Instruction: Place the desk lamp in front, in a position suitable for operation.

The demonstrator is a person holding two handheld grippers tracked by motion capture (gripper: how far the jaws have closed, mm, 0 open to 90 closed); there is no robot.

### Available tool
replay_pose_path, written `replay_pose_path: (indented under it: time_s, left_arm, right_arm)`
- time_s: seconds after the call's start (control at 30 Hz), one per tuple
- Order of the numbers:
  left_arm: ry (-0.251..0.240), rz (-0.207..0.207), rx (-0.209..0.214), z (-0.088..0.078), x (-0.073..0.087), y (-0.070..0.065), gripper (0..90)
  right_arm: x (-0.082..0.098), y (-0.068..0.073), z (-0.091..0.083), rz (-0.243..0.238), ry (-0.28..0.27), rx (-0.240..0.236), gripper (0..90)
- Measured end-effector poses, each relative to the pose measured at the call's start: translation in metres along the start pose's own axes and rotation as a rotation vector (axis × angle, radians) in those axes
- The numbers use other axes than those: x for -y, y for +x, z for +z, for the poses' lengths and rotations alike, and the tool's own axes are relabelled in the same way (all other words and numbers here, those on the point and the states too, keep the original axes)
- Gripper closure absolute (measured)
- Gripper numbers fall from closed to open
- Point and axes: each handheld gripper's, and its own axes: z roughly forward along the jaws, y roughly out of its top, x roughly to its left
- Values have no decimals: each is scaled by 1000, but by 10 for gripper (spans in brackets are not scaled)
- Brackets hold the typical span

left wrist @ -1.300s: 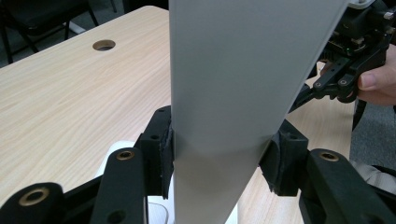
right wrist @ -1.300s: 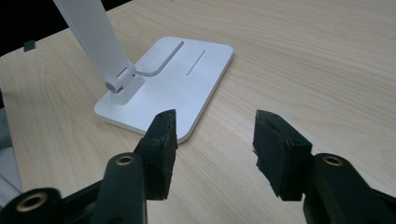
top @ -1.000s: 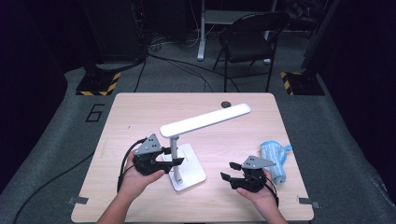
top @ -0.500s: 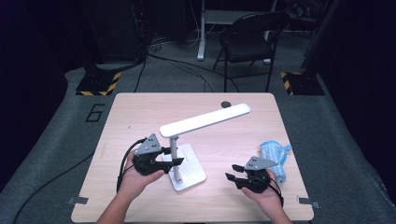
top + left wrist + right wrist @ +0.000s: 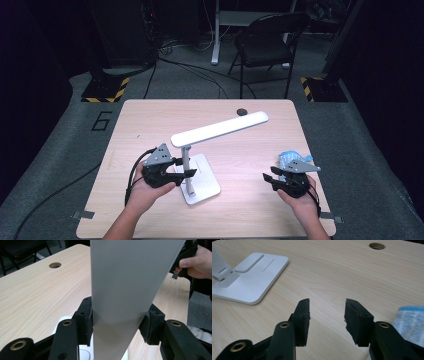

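Between the left gripper's (image 5: 186, 173) pads, the white desk lamp's (image 5: 200, 170) upright post is being clamped, steadying it mid-table. The right gripper (image 5: 327, 312), jaws apart and empty after just closing partway, is hovering beside the blue packet (image 5: 292, 159); grasping it probably comes next.

White desk lamp (image 5: 200, 150), flat square base near the table's (image 5: 150, 115) front edge, upright post, long head slanting up toward the back right corner.

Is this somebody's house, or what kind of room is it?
Probably a lab or studio, not a house: a bare wooden table on grey carpet, a folding chair, cables on the floor, and striped weighted stand feet.
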Motion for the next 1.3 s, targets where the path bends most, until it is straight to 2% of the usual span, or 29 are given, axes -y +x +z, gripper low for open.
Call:
replay_pose_path:
  time_s: [0.37, 0.7, 0.93, 1.03, 1.13, 1.27, 1.3]
  left_arm:
    - [2, -4, 7, -1, 1, 1, 513]
    - [1, -6, 6, 0, 0, 1, 513]
    - [1, -16, 16, 0, 1, 1, 512]
    - [2, -17, 19, -1, 1, 1, 511]
    - [-1, -20, 17, -1, 1, 1, 511]
    - [-4, -18, 16, 0, 1, 1, 510]
    - [-4, -18, 15, 0, 1, 1, 510]
  right_arm:
    - [10, -25, -13, 47, 31, 121, 510]
    - [17, -43, -28, 87, 18, 204, 469]
    - [27, -46, -25, 123, 46, 237, 443]
    - [33, -47, -21, 117, 65, 239, 436]
    - [38, -47, -18, 138, 85, 242, 431]
    - [44, -47, -15, 140, 107, 249, 433]
    - [46, -47, -13, 145, 100, 258, 434]
